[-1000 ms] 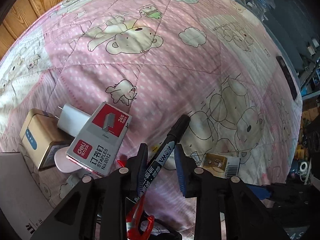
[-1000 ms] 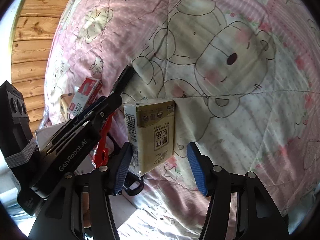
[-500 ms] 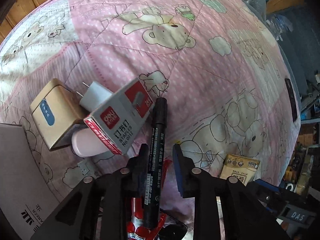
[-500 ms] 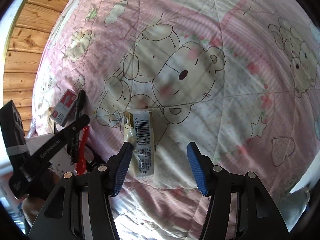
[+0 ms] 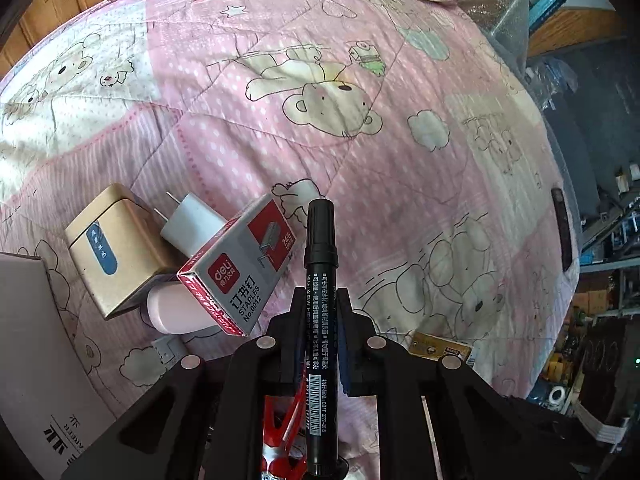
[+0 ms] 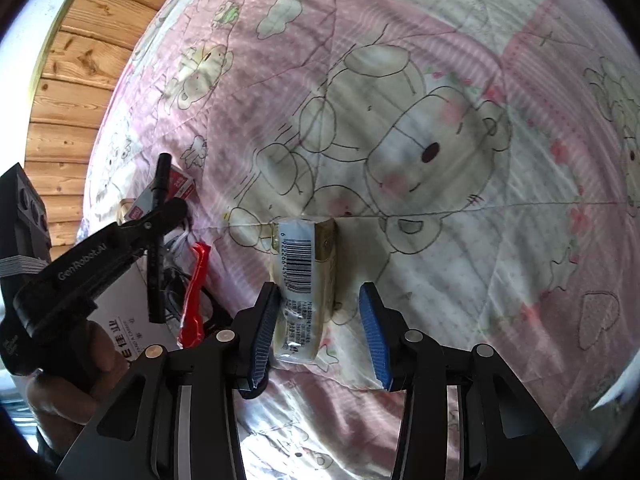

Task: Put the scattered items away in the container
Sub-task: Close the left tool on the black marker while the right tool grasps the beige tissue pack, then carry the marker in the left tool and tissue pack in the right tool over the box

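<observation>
Lifted clear of the quilt since a second ago, the black marker (image 5: pixel 320 308) now stands nearly upright in the left hand-held gripper (image 5: pixel 320 320), its jaws clamped on the barrel just below the cap, while the right hand-held gripper (image 6: pixel 318 330) has drawn back so the yellow packet (image 6: pixel 306 280) sits between its wide-open blue pads (image 6: pixel 374 336), the left pad touching or nearly touching the wrapper and the right one well apart. Doing this step well likely means carrying the marker level over the white cardboard box (image 5: pixel 32 360) at the left edge and releasing low, so it does not roll; the right jaws should centre on the packet before closing, since the soft foil may slip or crumple. Beyond the marker lie a grey-and-red staples box (image 5: pixel 240 268), propped on a pale pink tube (image 5: pixel 172 312), with a white plug adapter (image 5: pixel 190 224) and a gold carton (image 5: pixel 114 256) just beside it, all on the pink bear-print quilt (image 5: pixel 360 80).
</observation>
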Motion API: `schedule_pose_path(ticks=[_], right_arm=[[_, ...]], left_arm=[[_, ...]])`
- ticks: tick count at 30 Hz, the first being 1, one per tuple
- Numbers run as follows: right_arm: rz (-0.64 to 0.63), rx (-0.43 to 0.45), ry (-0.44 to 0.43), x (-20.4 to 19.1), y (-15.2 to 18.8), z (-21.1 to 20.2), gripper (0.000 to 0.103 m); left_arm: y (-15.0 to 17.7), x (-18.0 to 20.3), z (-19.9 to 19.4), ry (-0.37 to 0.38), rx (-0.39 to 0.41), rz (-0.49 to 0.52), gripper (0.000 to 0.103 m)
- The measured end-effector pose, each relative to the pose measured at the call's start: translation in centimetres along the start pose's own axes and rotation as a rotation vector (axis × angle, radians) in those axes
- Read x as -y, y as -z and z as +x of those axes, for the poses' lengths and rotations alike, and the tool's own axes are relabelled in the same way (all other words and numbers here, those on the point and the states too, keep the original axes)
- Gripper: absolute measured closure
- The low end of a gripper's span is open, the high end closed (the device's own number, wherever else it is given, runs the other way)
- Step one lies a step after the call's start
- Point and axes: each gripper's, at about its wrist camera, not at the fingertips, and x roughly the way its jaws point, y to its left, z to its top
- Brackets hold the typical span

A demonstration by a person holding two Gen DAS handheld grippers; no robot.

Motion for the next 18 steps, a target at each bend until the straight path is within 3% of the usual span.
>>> schedule_pose_path(ticks=[7, 10, 12, 13, 18], right_arm=[[0.031, -0.045, -0.026, 0.7, -0.2, 0.0, 0.050], [0.018, -0.062, 0.013, 0.5, -0.4, 1.6, 0.047], [0.025, -0.085, -0.001, 0.7, -0.3, 2.6, 0.054], [0.024, -0.085, -0.006, 0.9, -0.1, 2.7, 0.075], [-0.025, -0.038, -0.042, 0.5, 0.5, 1.1, 0.080]], left_arm=[[-1.3, 0.2, -0.1, 0.164, 0.011, -0.129, 0.089], [-1.5, 0.5, 0.4, 0.210, 0.013, -0.170, 0.089], [-1.1, 0.7, -0.1, 0.211, 0.021, -0.166, 0.089], [-1.1, 0.8, -0.3, 0.208, 0.026, -0.164, 0.089], [-0.7, 0.9, -1.7, 0.217, 0.051, -0.152, 0.089]])
